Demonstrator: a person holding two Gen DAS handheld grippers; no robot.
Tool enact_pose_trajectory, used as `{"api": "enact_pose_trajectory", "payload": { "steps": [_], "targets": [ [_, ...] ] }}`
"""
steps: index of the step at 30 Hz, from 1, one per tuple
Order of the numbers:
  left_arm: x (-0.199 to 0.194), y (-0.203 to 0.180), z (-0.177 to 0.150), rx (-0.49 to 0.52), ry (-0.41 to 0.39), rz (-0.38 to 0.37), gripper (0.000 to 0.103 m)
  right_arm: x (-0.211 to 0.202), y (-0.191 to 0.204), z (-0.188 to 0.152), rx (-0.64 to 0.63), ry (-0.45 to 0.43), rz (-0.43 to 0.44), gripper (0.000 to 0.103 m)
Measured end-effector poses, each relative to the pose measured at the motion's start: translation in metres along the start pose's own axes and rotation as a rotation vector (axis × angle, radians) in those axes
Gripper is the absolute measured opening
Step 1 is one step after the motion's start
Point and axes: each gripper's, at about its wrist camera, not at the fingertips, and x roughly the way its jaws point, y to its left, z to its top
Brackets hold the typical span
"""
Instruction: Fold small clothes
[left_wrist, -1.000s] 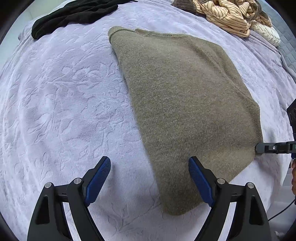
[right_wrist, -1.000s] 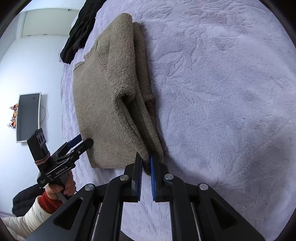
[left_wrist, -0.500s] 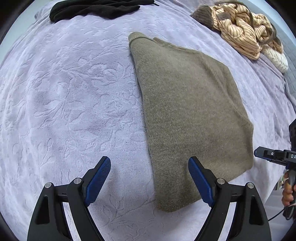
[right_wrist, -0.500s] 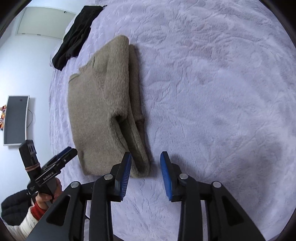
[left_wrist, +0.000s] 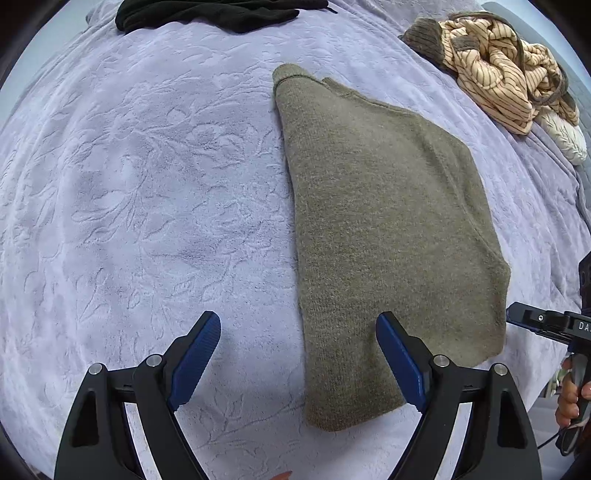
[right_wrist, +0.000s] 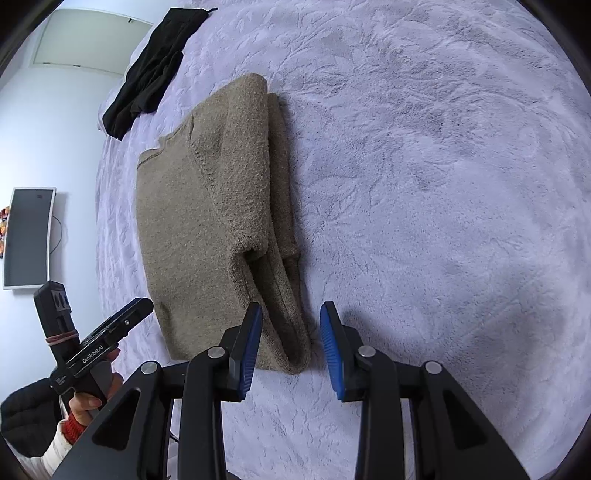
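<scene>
Beyond the left gripper (left_wrist: 298, 363), the black garment (left_wrist: 221, 13) is cut off by the top edge. Left of the right gripper (right_wrist: 291, 345), the wall screen (right_wrist: 27, 236) is clipped at the frame edge, and the sweater's (right_wrist: 207, 229) underside folds are hidden.

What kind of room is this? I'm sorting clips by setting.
Most likely a bedroom: an embossed lilac bedspread covers a wide soft surface, clothes such as the olive sweater and a striped garment lie on it, and a screen hangs on the wall.
</scene>
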Motion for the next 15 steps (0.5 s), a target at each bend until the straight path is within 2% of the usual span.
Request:
{"api": "enact_pose_trajectory", "payload": {
  "steps": [1,2,3,7,10,15],
  "targets": [
    [0.002,0.001,0.001,-0.005,0.006,0.003,0.097,0.0,0.0,0.001,0.0,-0.001,-0.002,0.039],
    [0.005,-0.001,0.002,-0.009,0.013,0.009,0.103,0.0,0.0,0.002,0.0,-0.002,-0.006,0.045],
    [0.006,-0.001,0.003,-0.01,0.012,0.013,0.103,-0.001,0.001,0.003,-0.002,-0.004,-0.01,0.05],
    [0.011,-0.001,0.003,-0.013,0.025,0.024,0.103,-0.003,0.003,0.007,-0.013,-0.01,-0.014,0.051],
    [0.017,-0.001,0.006,-0.014,0.044,0.038,0.103,-0.003,0.005,0.013,-0.033,-0.011,-0.015,0.057],
    [0.026,0.007,0.013,-0.048,0.067,-0.049,0.103,-0.001,0.016,0.038,-0.102,-0.007,0.022,0.061]
  ]
}}
